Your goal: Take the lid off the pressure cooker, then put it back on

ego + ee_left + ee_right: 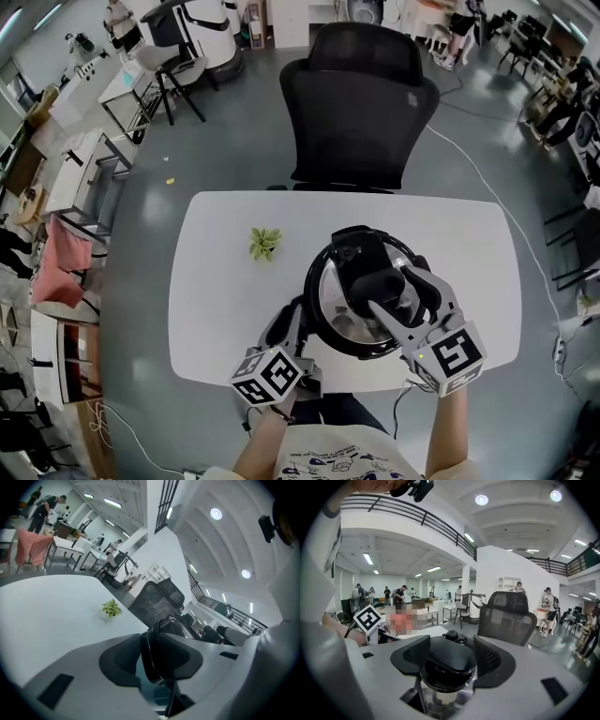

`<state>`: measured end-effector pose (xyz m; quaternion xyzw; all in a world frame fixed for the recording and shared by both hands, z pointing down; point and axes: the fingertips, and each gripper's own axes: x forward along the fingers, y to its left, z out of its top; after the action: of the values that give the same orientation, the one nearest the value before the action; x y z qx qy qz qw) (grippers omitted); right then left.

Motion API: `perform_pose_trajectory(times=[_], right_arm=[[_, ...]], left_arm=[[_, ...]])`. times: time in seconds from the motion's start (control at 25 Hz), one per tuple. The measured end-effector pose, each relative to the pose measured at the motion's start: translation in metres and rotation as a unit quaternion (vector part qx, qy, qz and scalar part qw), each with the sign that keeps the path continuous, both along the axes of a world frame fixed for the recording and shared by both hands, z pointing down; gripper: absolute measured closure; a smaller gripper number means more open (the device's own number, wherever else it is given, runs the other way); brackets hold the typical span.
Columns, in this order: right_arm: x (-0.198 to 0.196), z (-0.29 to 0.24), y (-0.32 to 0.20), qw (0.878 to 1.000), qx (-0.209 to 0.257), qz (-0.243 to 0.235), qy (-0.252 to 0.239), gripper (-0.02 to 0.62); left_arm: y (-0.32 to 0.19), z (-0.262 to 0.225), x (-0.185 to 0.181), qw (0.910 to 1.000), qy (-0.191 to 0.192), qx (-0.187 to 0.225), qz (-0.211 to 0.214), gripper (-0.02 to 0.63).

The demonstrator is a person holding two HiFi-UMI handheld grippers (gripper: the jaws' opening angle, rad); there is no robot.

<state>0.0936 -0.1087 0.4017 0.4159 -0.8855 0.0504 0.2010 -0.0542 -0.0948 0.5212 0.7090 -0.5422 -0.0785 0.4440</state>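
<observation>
From the head view your right gripper (pixel 389 286) covers the near-right part of the lid (pixel 333 300), and your left gripper (pixel 292 323) mostly buries the side handle (pixel 152 653) by the bench's (pixel 225 281) near edge. Both your forearms (pixel 448 427) run off the bottom edge. And the chair (pixel 361 103) loses its base behind the far edge.

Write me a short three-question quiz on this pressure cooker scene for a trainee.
1. Fill in: in the head view, the potted plant stands on the table to the pressure cooker's ____.
2. True or false: the lid lies on the table beside the cooker.
3. What stands between the right hand-held gripper's jaws? A the plant; B the lid's handle; C nothing.
Key: 1 left; 2 false, it sits on the cooker; 3 B.
</observation>
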Motion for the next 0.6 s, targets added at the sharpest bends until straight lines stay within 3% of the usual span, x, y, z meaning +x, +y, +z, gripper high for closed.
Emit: perform_pose_trajectory(times=[0.24, 0.6], right_arm=[[-0.01, -0.001, 0.0, 0.996, -0.015, -0.073, 0.047, 0.272], [-0.019, 0.003, 0.0, 0.974, -0.04, -0.181, 0.126, 0.253]], left_arm=[[0.0, -0.002, 0.0, 1.0, -0.001, -0.003, -0.001, 0.474], [0.001, -0.001, 0.0, 0.9999, -0.014, -0.004, 0.002, 0.472]])
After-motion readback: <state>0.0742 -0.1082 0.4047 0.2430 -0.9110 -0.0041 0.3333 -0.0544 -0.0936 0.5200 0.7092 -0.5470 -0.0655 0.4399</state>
